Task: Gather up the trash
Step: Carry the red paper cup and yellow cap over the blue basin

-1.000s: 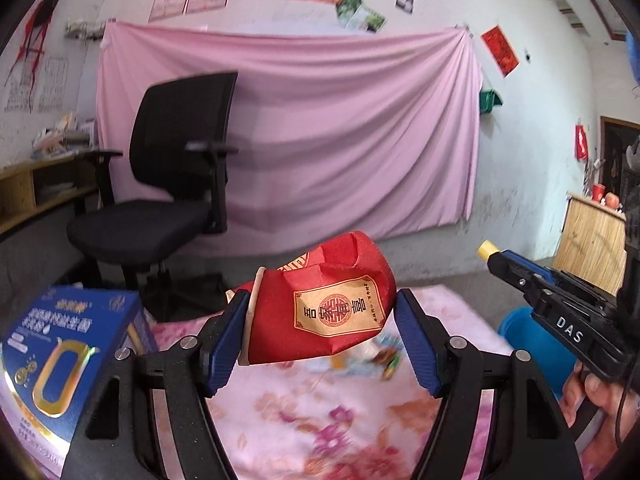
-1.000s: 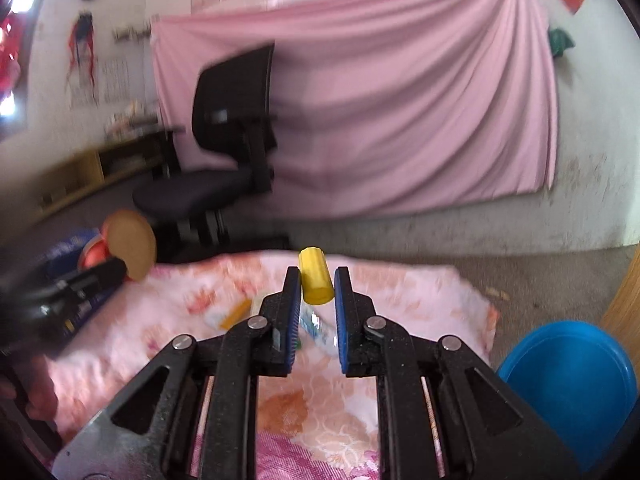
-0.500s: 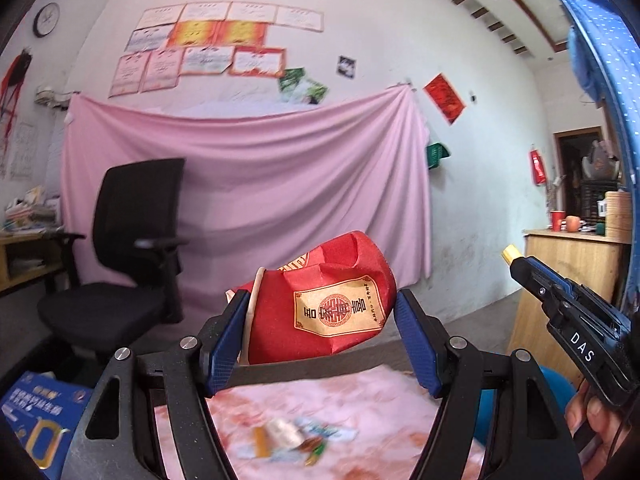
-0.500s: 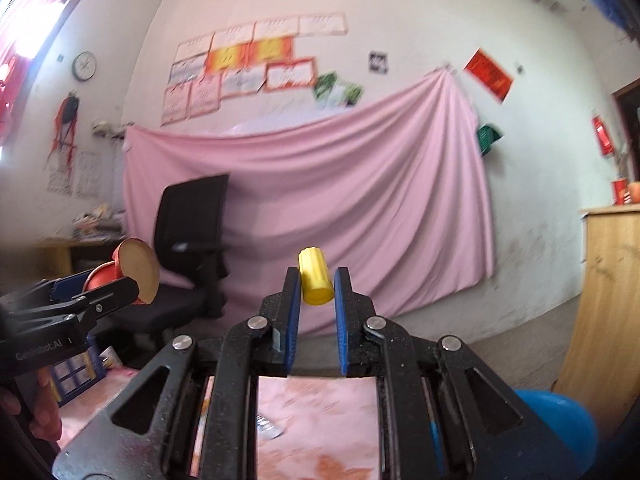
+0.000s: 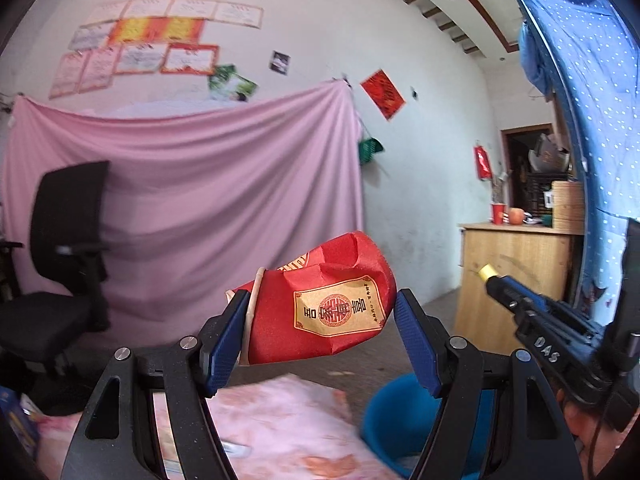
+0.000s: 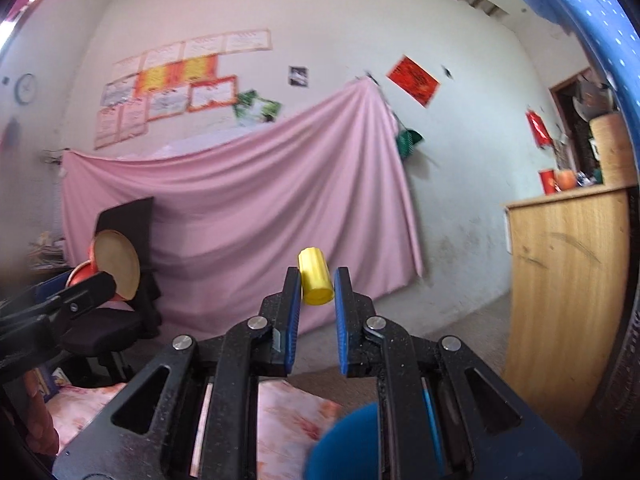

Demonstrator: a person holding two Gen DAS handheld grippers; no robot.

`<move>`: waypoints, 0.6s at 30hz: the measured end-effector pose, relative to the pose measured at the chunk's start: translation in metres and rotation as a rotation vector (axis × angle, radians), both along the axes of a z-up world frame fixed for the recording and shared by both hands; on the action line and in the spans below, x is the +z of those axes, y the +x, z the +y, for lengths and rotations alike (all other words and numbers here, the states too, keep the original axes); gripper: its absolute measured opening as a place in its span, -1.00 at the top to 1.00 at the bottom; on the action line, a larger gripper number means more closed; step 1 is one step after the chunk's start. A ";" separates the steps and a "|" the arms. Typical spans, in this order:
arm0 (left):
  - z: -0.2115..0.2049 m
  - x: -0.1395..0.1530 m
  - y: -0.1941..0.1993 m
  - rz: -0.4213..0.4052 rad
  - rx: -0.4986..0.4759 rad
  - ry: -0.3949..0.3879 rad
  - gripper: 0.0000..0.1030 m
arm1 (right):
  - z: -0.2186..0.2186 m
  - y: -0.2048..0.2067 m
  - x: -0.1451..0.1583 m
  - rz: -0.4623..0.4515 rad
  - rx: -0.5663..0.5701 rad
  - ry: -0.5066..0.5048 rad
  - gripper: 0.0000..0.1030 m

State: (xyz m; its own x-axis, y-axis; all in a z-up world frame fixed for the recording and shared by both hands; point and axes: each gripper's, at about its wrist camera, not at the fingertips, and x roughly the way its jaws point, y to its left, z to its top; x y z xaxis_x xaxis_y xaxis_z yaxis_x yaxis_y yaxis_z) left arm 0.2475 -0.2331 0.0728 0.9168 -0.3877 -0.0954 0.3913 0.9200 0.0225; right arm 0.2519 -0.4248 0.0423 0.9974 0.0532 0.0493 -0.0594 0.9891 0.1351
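My left gripper (image 5: 320,320) is shut on a crumpled red paper cup (image 5: 320,304) with a gold label, held level in the air. My right gripper (image 6: 316,292) is shut on a small yellow cylinder (image 6: 315,281), also held level. The right gripper (image 5: 490,276) shows at the right of the left wrist view with the yellow tip sticking out. From the right wrist view the left gripper (image 6: 108,276) appears at far left, the cup's tan base (image 6: 116,262) facing me. A blue bin (image 5: 396,420) sits low on the floor; its rim (image 6: 348,440) is below my right gripper.
A pink flowered cloth (image 5: 288,428) with scattered litter lies on the floor. A black office chair (image 5: 60,248) stands at left before a pink sheet (image 5: 200,184) on the wall. A wooden cabinet (image 5: 516,276) stands at right, beside a blue dotted fabric (image 5: 580,100).
Both grippers have risen and swung right, keeping their loads. The flowered cloth has dropped low in view; the blue bin and wooden cabinet have come closer.
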 end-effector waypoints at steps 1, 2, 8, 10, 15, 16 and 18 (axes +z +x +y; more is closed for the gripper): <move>-0.007 -0.003 0.003 0.019 -0.016 0.000 -0.29 | -0.006 0.001 -0.002 0.018 -0.016 0.002 0.11; -0.014 -0.006 0.007 0.042 -0.032 -0.001 -0.29 | -0.013 0.004 -0.004 0.046 -0.028 0.004 0.11; -0.043 -0.019 0.032 0.196 -0.107 0.010 -0.29 | -0.047 0.014 -0.024 0.185 -0.083 0.063 0.11; -0.049 -0.021 0.041 0.238 -0.118 0.016 -0.29 | -0.056 0.021 -0.030 0.241 -0.089 0.081 0.11; -0.059 -0.027 0.066 0.394 -0.190 0.010 -0.29 | -0.072 0.035 -0.047 0.343 -0.111 0.126 0.11; -0.061 -0.029 0.070 0.422 -0.196 0.015 -0.29 | -0.074 0.037 -0.050 0.360 -0.114 0.133 0.11; -0.064 -0.030 0.077 0.453 -0.194 0.028 -0.30 | -0.078 0.040 -0.054 0.382 -0.122 0.148 0.10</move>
